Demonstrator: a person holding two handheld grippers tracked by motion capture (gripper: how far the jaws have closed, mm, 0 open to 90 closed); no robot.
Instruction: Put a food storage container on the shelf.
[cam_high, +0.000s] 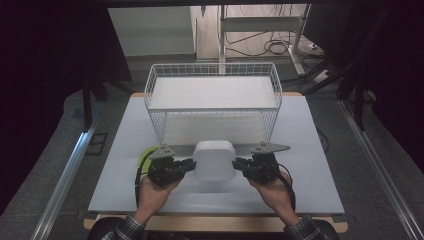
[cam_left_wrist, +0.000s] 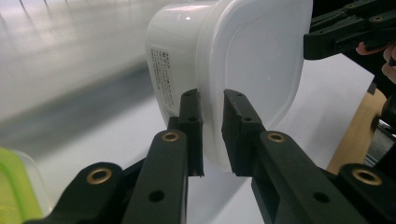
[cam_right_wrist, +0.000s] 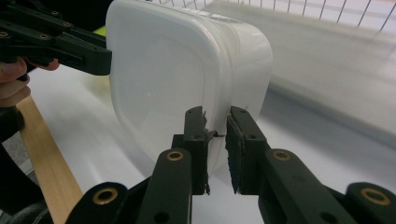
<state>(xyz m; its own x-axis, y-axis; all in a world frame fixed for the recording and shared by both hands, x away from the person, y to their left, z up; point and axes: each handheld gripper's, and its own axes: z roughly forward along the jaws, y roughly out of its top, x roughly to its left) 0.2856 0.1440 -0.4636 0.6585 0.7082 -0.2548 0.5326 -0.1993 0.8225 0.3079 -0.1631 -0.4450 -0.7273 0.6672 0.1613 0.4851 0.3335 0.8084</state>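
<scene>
Near the desk's front edge, left gripper (cam_high: 189, 165) and right gripper (cam_high: 239, 164) each pinched the rim of the white lidded container (cam_high: 214, 160), which was held between them, apparently just above the desk (cam_high: 310, 150). Risk: thin rim holds may slip if either hand tilts, dropping it short of the wire basket (cam_high: 214, 102) standing toward the far edge.

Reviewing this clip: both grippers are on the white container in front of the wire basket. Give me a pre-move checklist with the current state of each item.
1. Left gripper clamped on the white container rim: ok.
2. Right gripper clamped on the opposite rim: ok.
3. Lid seated all round: cannot tell, only part of the edge is seen.
4. Wire basket has free room inside: ok.
5. Container clear of the table: cannot tell from the high view.
6. Green-lidded tub beside the left hand, clear of the path forward: ok.
</scene>
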